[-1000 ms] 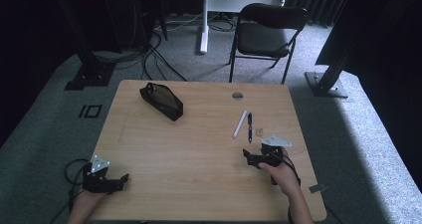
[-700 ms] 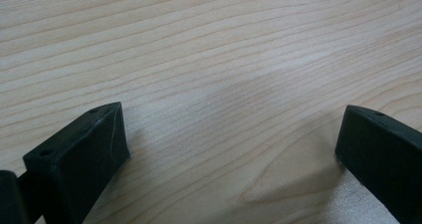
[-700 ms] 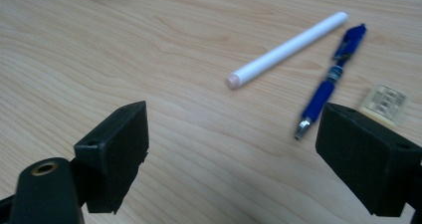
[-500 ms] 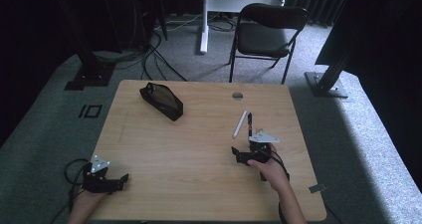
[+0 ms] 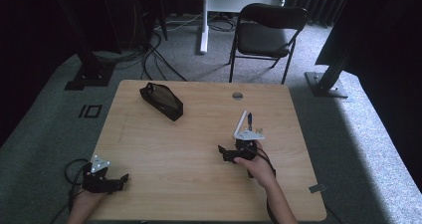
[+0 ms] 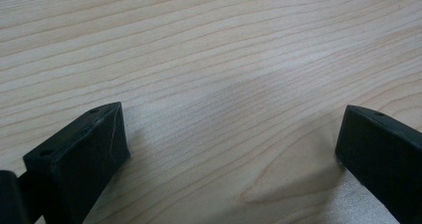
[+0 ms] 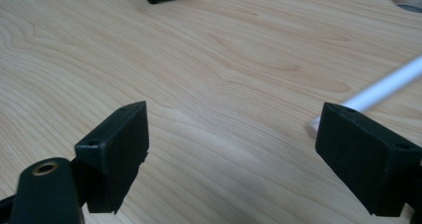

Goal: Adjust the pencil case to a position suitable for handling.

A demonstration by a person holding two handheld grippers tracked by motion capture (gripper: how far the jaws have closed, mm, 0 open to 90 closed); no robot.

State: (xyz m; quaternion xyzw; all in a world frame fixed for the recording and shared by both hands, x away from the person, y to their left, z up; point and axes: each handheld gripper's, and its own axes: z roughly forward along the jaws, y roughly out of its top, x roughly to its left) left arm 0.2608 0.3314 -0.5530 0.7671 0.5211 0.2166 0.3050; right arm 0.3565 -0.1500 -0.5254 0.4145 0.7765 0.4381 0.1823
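Here the left gripper rests at the near left corner of the wooden table, jaws wide apart. A black pouch lies far left. The right gripper, jaws spread, sits beside a white pen. Behind stands a folding chair on grey carpet.

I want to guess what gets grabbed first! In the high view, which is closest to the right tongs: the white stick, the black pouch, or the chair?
1. White stick: just beyond the right tongs.
2. Black pouch: far-left part of the table.
3. Chair: on the floor past the table's far edge.
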